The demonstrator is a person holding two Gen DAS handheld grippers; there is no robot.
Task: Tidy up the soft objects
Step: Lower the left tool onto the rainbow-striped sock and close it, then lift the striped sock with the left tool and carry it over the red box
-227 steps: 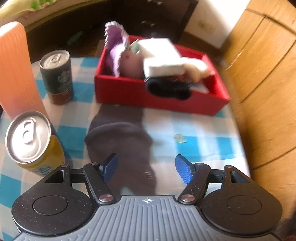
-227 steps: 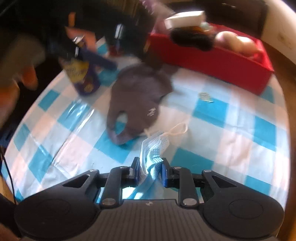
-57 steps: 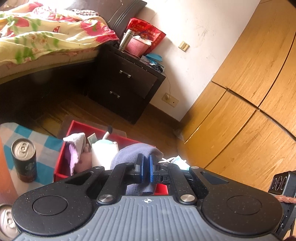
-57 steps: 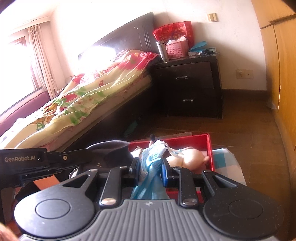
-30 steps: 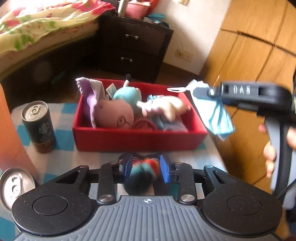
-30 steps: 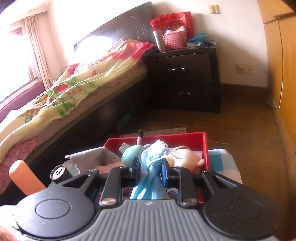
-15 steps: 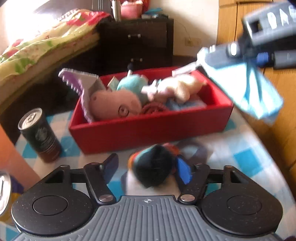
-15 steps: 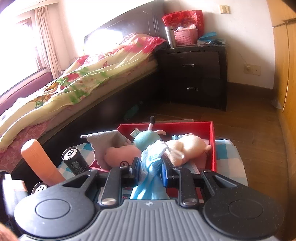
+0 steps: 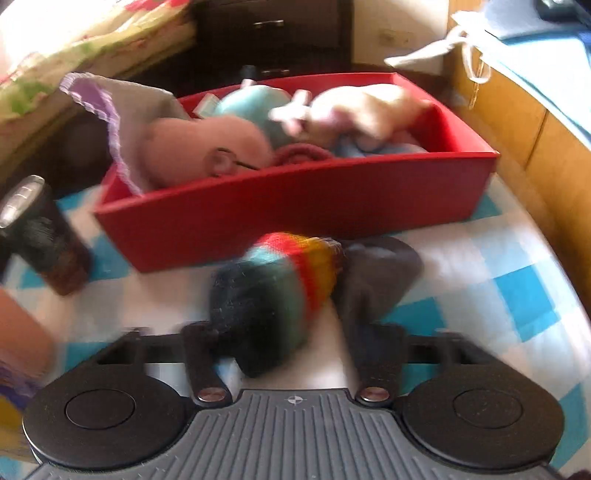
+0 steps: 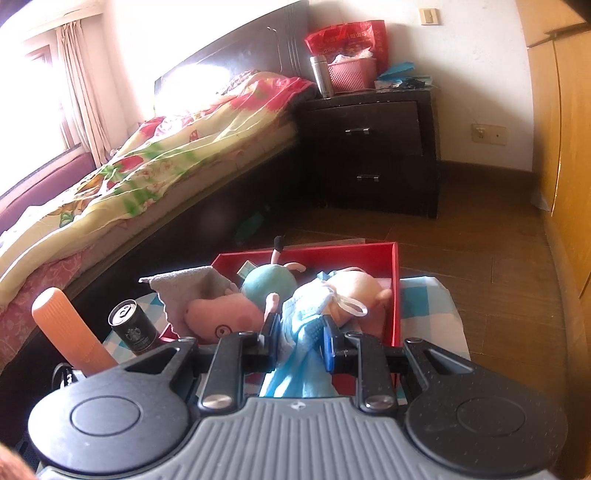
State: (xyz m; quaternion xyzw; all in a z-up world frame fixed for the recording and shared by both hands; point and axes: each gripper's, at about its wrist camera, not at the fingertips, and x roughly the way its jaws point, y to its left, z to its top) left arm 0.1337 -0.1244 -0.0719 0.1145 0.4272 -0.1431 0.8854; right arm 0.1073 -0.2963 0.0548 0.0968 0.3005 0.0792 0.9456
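Red box (image 9: pixel 295 210) full of soft toys sits just past the left gripper (image 9: pixel 291 332). Its jaws are wide apart, with a striped sock (image 9: pixel 273 295) lying loose on the checked cloth (image 9: pixel 498 288) between them, close to the box. In the right view, the right gripper (image 10: pixel 299 339) pinches a blue mask (image 10: pixel 303 332), and the box (image 10: pixel 395 295) is straight ahead, below it.

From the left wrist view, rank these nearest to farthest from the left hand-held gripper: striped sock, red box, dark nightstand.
1. Striped sock: lying between the open fingers of the left hand-held gripper.
2. Red box: just behind the sock, on the checked cloth.
3. Dark nightstand: on the floor beyond the box.
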